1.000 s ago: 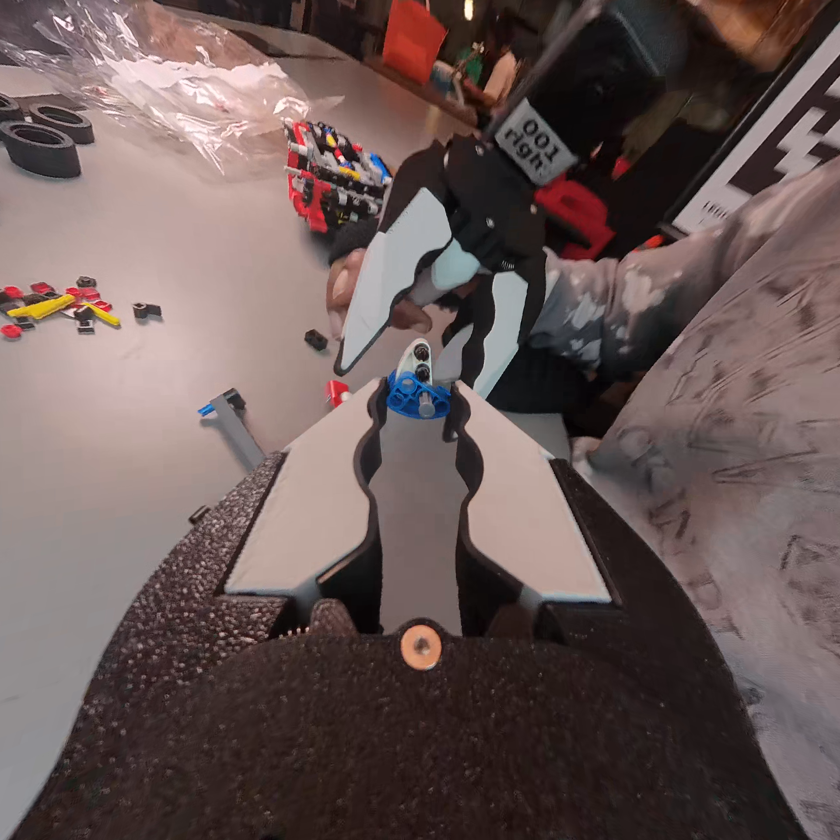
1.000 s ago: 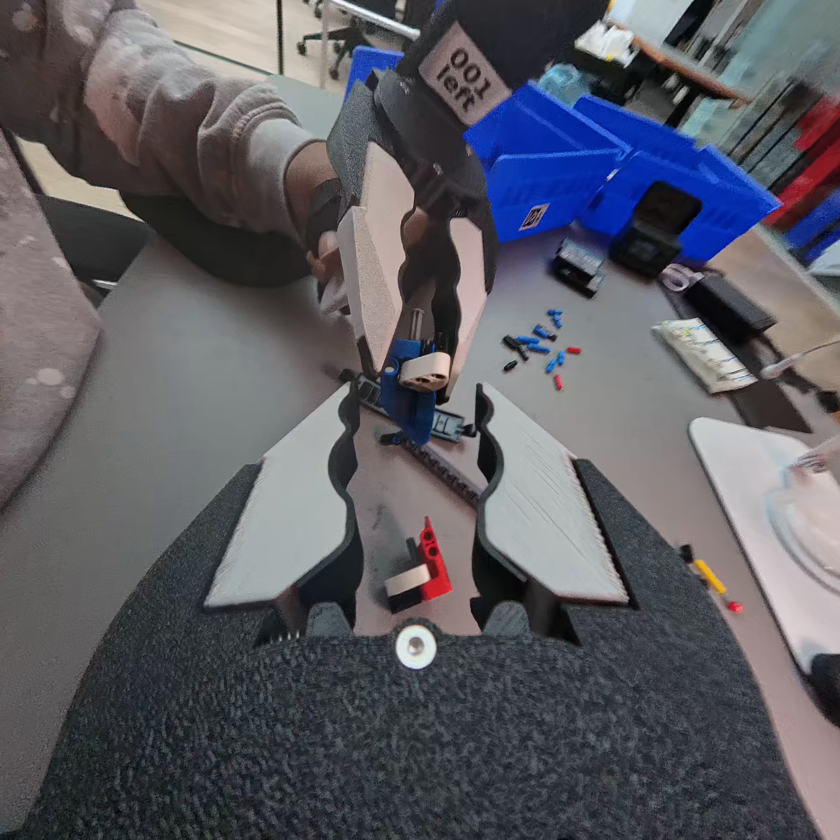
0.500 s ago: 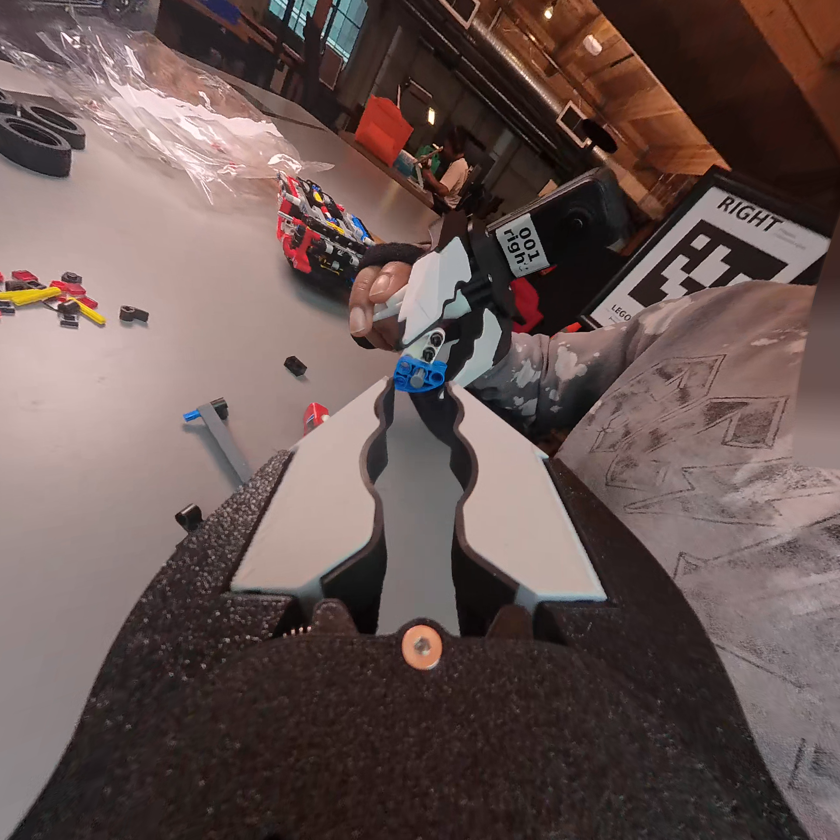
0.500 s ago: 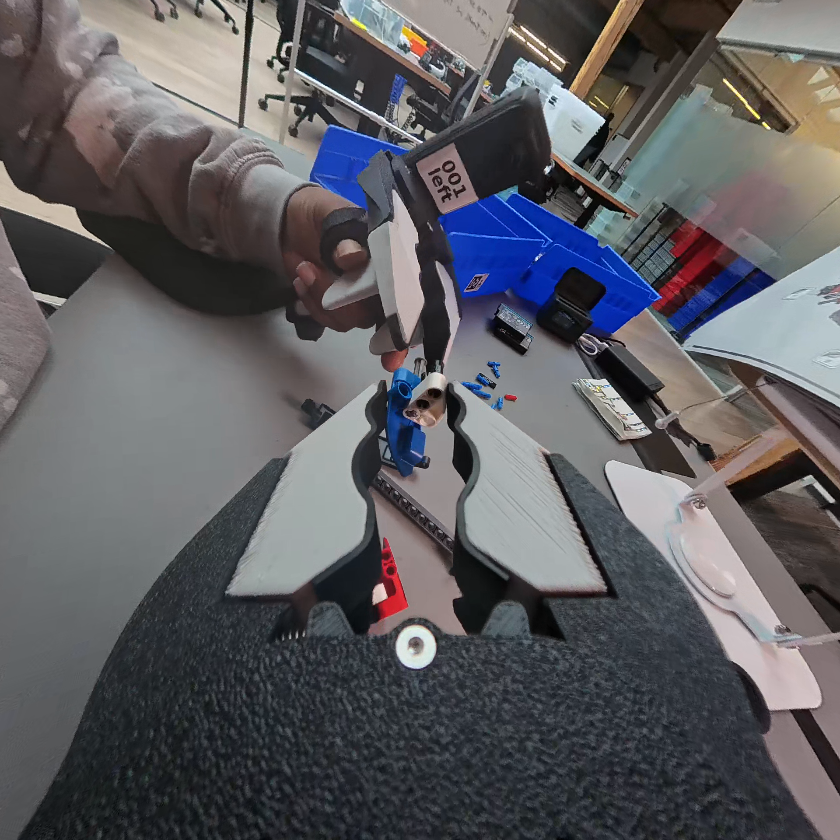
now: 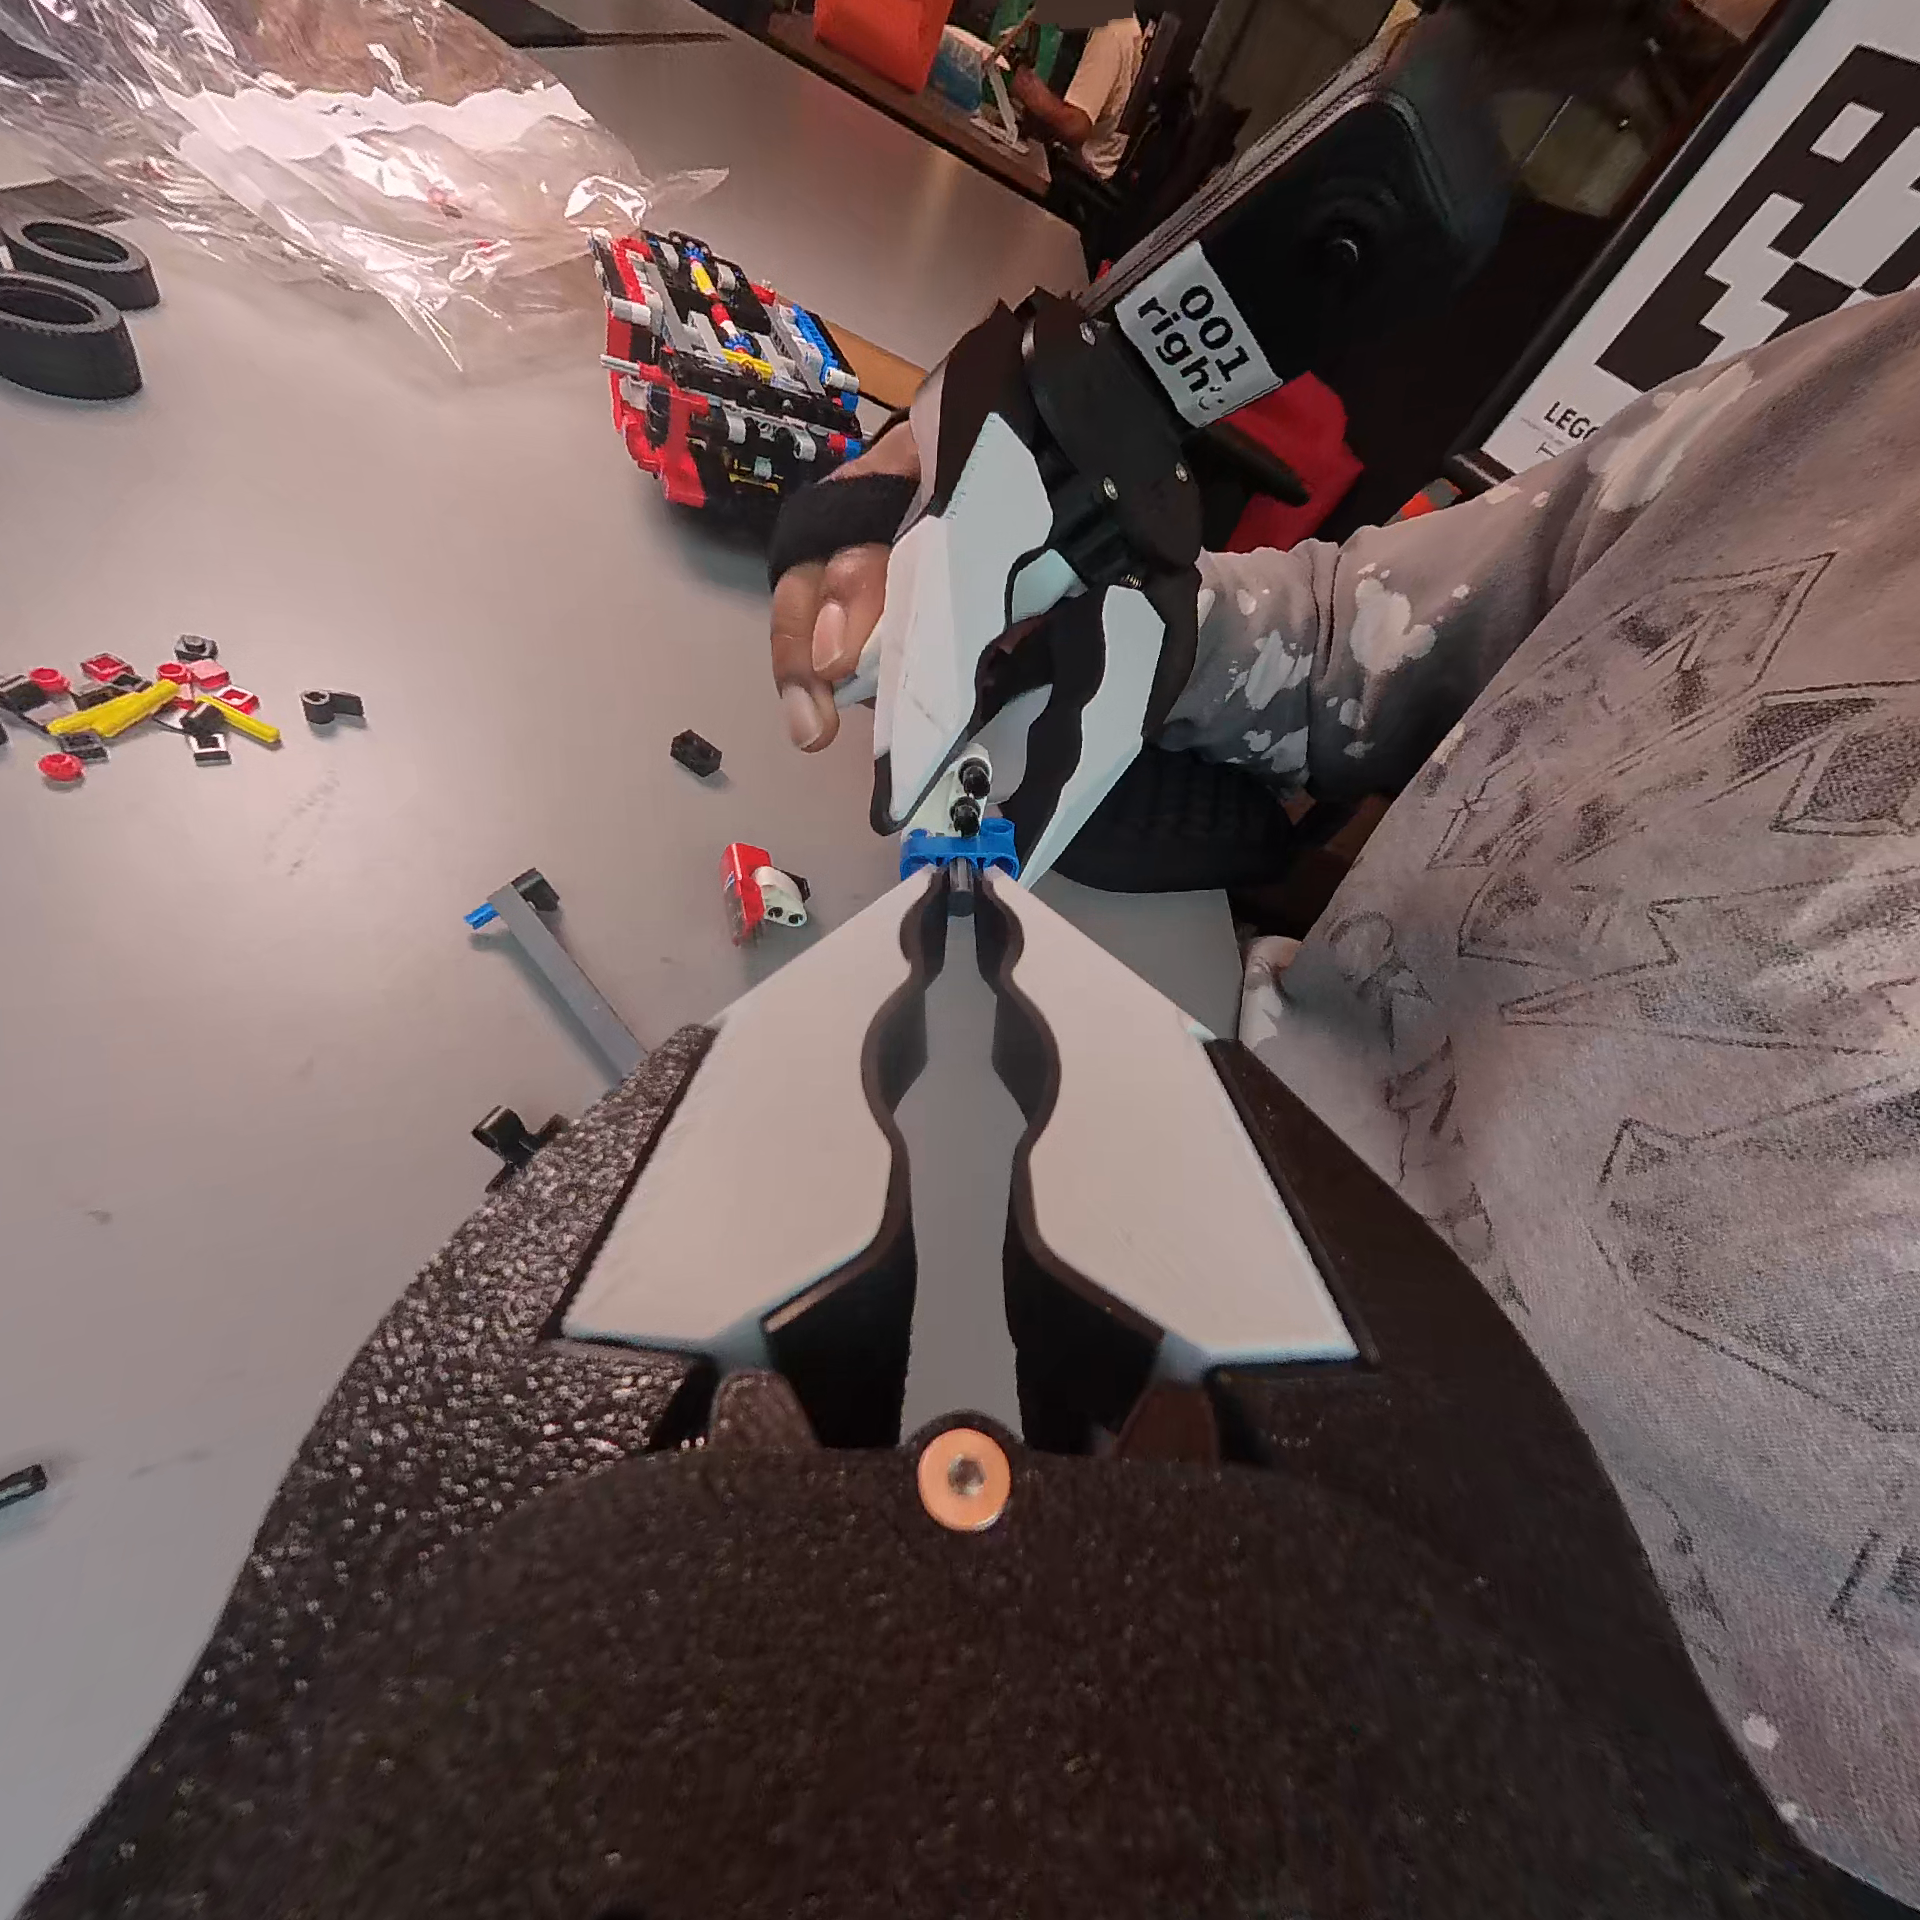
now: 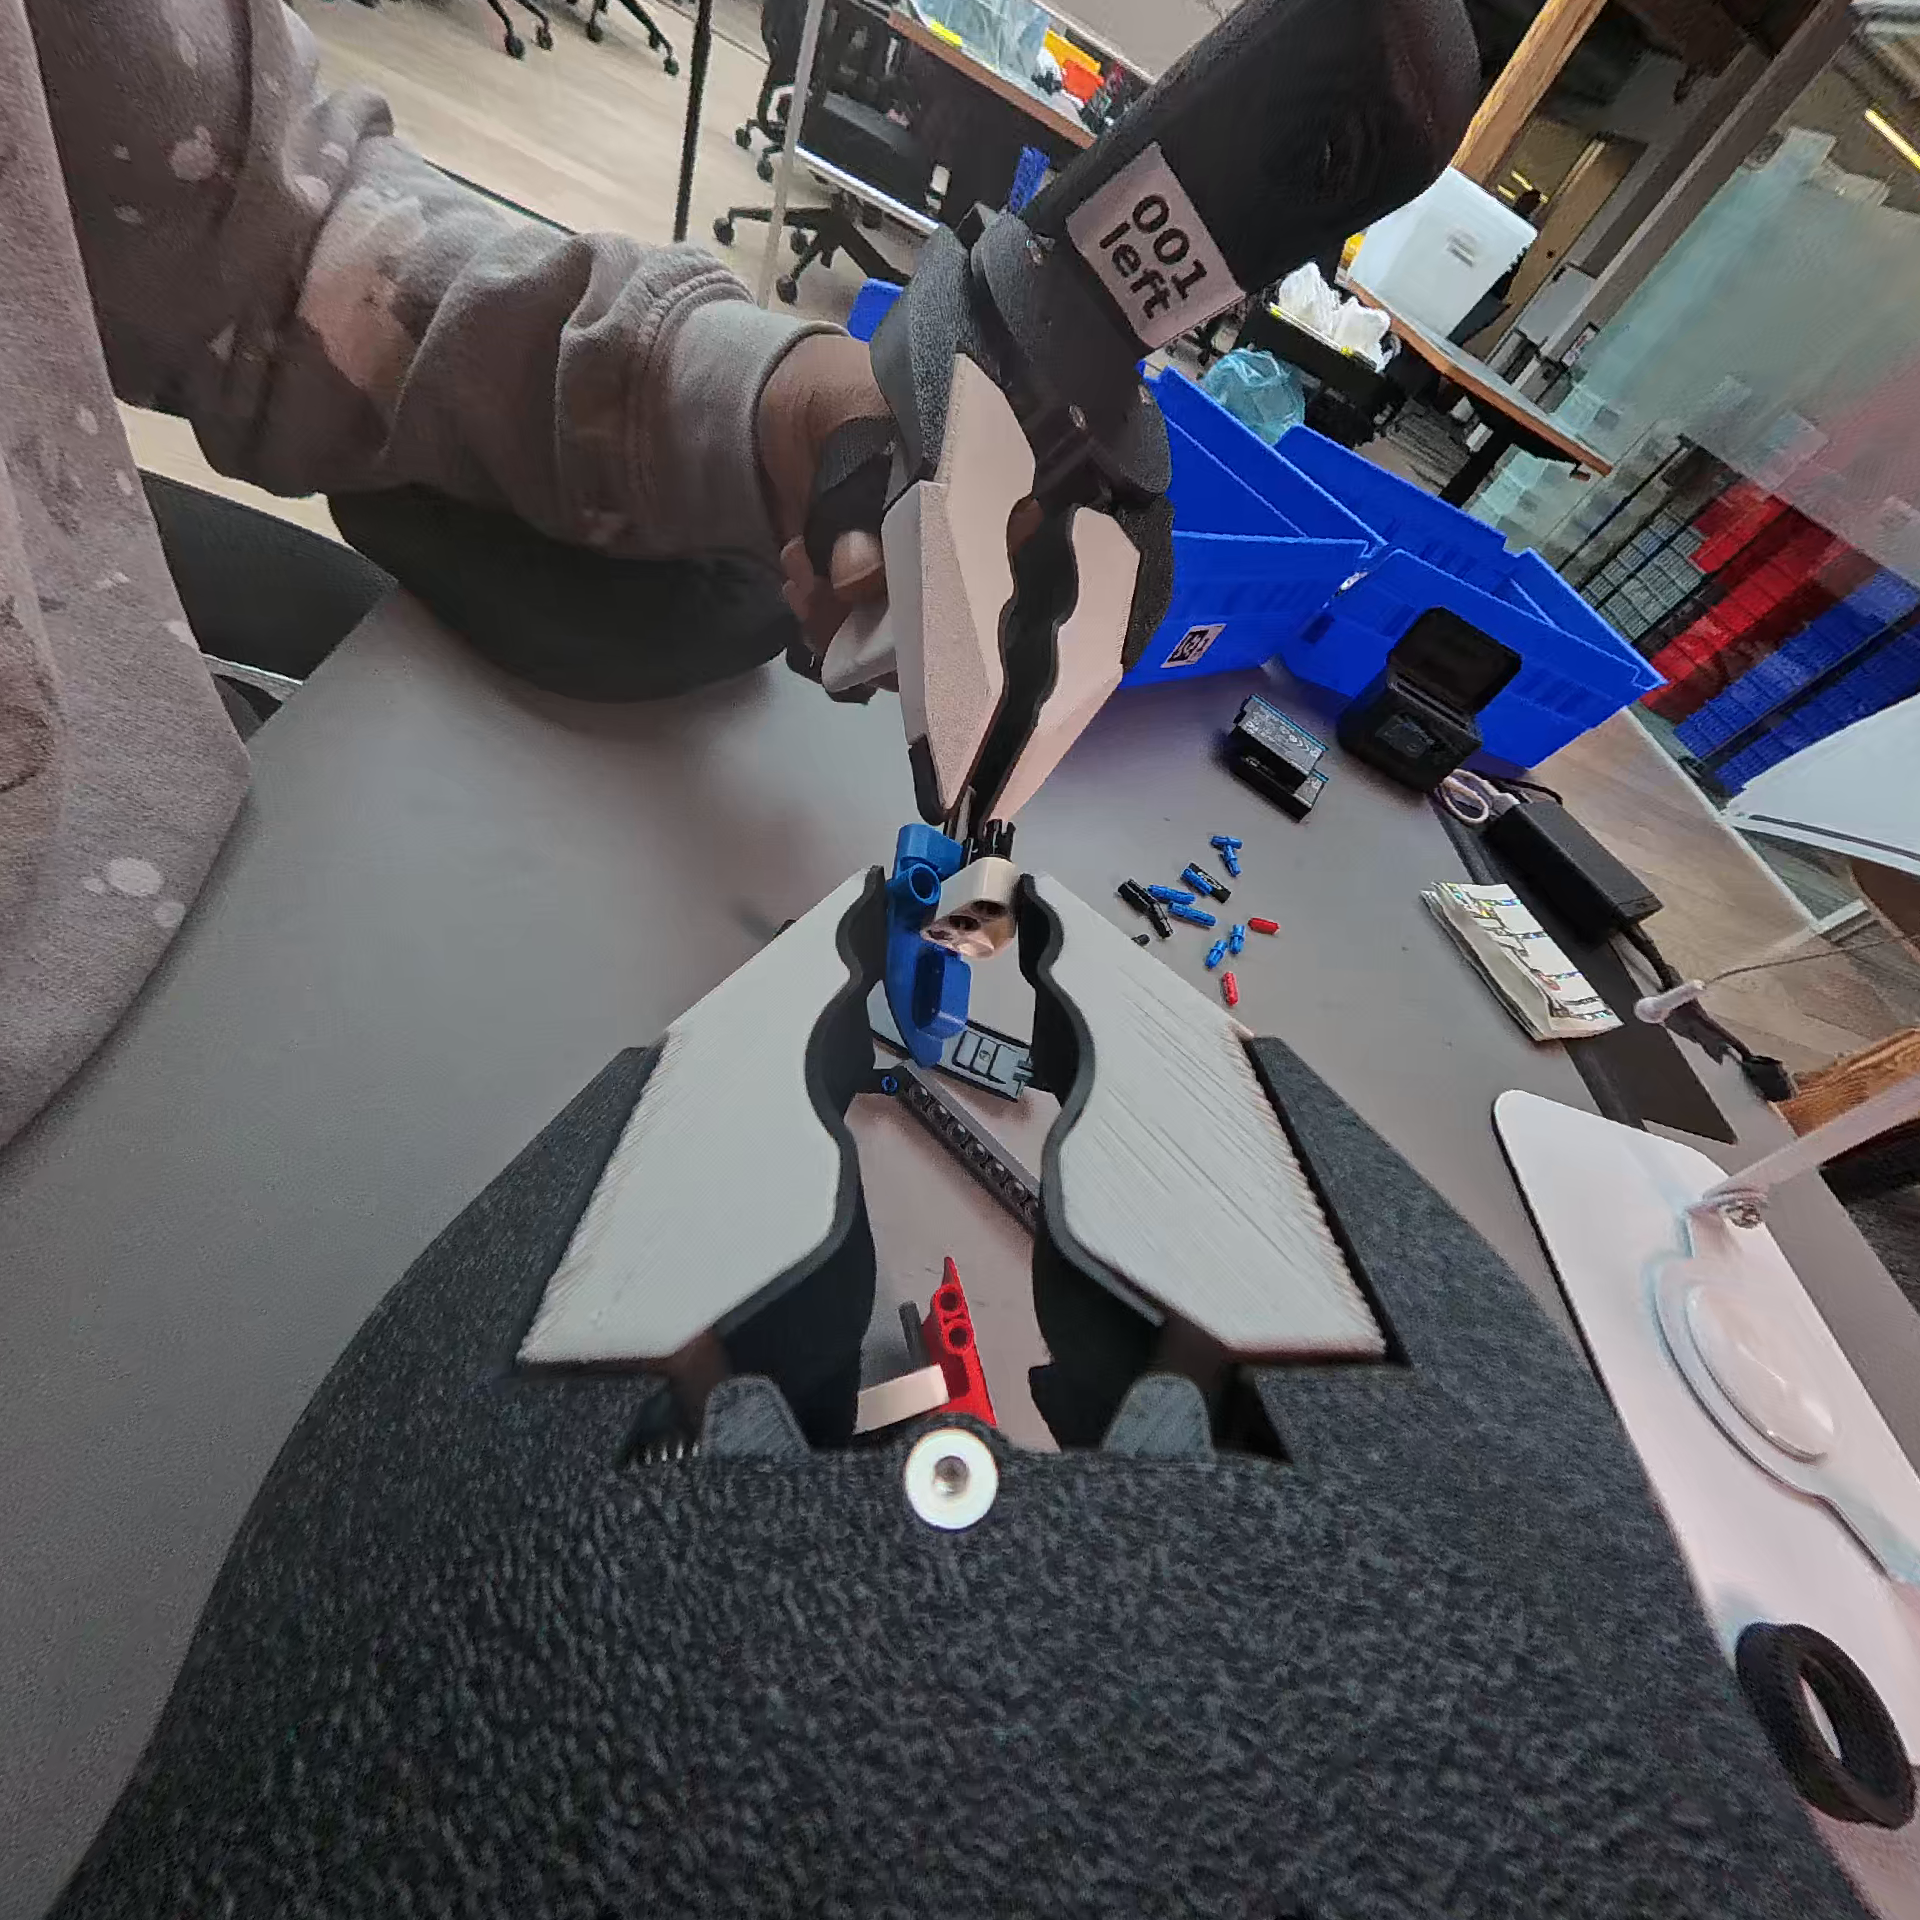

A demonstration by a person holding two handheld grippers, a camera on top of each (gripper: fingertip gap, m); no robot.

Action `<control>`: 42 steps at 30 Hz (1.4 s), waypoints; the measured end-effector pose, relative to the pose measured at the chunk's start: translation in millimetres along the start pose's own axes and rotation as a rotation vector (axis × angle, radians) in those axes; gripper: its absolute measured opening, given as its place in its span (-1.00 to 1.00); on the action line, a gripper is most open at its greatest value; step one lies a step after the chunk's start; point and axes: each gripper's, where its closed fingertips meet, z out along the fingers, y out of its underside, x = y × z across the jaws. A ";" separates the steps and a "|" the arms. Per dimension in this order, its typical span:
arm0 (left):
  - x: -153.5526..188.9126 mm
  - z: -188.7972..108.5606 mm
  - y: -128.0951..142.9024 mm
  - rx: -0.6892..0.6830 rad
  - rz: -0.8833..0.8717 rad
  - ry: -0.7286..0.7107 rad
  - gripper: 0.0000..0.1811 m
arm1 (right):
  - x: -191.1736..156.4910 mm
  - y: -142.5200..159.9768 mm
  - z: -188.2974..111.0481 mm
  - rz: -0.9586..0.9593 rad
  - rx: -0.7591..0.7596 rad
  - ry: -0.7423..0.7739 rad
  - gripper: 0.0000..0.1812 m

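Note:
My left gripper (image 5: 961, 885) is shut on a black pin under a small blue piece (image 5: 956, 847), held above the grey table (image 5: 312, 1039). A light grey piece (image 5: 958, 795) with black pins sits on the blue one. My right gripper (image 6: 945, 899) is closed around that light grey piece (image 6: 977, 904) and the blue piece (image 6: 920, 966) beside it. In the right wrist view the left gripper (image 6: 966, 816) comes down from above onto the joined pieces. In the left wrist view the right gripper (image 5: 966, 821) meets mine tip to tip.
A red and black brick model (image 5: 727, 374), plastic bag (image 5: 343, 156), black tyres (image 5: 62, 322), loose small pieces (image 5: 135, 707) and a grey beam (image 5: 561, 977) lie left. Blue bins (image 6: 1403, 582), small pins (image 6: 1195, 904), a black beam (image 6: 977, 1153) and a white board (image 6: 1662, 1351) lie right. Only a small space, under 4 cm, lies between the two pairs of fingers.
My right jaws have closed from wide open onto the joined pieces. My left jaws have narrowed onto the pin. Both grippers shifted and tilted while staying tip to tip.

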 end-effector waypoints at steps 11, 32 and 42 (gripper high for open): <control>4.6 -0.3 -1.9 -0.011 0.115 -0.041 -0.98 | -6.8 1.9 1.9 0.200 0.012 -0.098 -0.48; -71.4 -176.5 -64.8 0.157 0.287 -0.893 -0.97 | 14.5 46.3 -4.9 0.273 -0.086 -0.061 -0.72; -144.7 -329.5 76.1 -0.269 -0.307 -1.464 -0.96 | 26.3 50.7 -9.3 0.328 -0.060 -0.032 -0.71</control>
